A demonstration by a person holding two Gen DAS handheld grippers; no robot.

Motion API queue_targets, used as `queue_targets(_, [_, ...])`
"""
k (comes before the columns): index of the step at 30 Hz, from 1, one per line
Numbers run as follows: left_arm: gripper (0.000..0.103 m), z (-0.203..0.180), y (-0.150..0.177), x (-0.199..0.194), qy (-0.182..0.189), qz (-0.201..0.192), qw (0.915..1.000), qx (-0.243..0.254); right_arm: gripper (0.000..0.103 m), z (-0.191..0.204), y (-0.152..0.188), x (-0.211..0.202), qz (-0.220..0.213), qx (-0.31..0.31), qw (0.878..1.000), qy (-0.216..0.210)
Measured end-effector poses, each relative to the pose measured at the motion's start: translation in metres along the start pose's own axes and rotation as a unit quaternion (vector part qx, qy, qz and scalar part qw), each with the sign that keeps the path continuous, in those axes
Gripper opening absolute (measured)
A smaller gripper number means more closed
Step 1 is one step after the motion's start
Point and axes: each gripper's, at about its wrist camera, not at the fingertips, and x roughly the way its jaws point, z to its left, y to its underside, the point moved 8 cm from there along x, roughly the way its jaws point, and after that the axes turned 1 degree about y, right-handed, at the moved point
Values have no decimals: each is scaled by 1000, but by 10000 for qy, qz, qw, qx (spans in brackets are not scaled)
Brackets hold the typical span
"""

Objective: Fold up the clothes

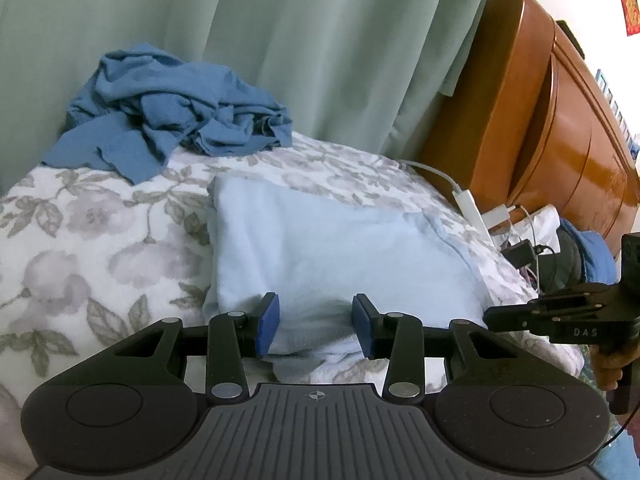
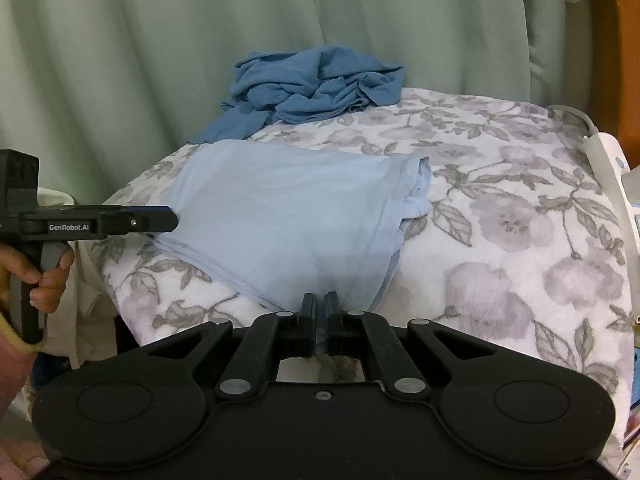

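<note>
A light blue garment (image 1: 328, 248) (image 2: 288, 208) lies folded flat on the floral blanket (image 1: 80, 240) (image 2: 520, 220). My left gripper (image 1: 316, 326) stands open at the garment's near edge, its blue pads (image 1: 268, 324) either side of a low hump of the fabric without pressing it. From the right wrist view the left gripper (image 2: 174, 216) reaches level over the garment's left edge. My right gripper (image 2: 320, 308) is shut, tips at the garment's near hem; I cannot tell whether fabric is pinched. A crumpled darker blue garment (image 1: 168, 108) (image 2: 316, 88) sits at the back.
A green curtain (image 1: 280, 40) hangs behind the bed. A wooden headboard (image 1: 540, 120) stands at the right, with a white power strip (image 1: 468, 204) (image 2: 604, 160), cables and plugs beside it. A person's hand (image 2: 48, 276) grips the left handle.
</note>
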Motion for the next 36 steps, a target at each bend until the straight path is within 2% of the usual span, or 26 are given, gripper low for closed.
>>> queue_targets(4, [48,-2,-4,-6,-31,-83,10000,-5,17,2,-3,-6,-97,-18,9999,-33])
queue_targets(6, [49,-2,-6,-10,-46,-124,9999,-2,22,3,-5,-8,-130,-37,9999,-12])
queue_targets(8, [57,-3,-8,-12,-59,-155,9999,7,30,4,-6,-10,-151,-56,9999,12])
queue_targets(10, [58,-3,-9,-15,-114,-188,9998,39,37,4,-8,-13,-187,-52,9998,17])
queue_targets(13, [71,-2,-12,-18,-175,-241,9995,52,47,4,-9,-16,-240,-45,9997,-7])
queue_targets(14, [71,-2,-13,-20,-194,-261,9995,56,53,4,-10,-17,-258,-46,9997,-18])
queue_targets(18, [71,-1,-16,-22,-238,-297,9992,70,63,3,-11,-21,-319,-12,9995,-16])
queue_targets(20, [80,0,-16,-23,-274,-306,9991,71,70,2,-12,-22,-351,3,9994,-9])
queue_targets(23, [81,1,-17,-24,-310,-324,9990,77,78,2,-12,-23,-379,-11,9993,-6])
queue_targets(28, [90,2,-19,-26,-378,-356,9986,96,89,3,-13,-24,-398,-110,9991,18])
queue_targets(31, [102,4,-20,-27,-496,-406,9978,144,102,4,-14,-25,-410,-149,9990,18])
queue_targets(36, [103,6,-24,-26,-605,-407,9971,204,102,3,-14,-23,-394,-170,9991,43])
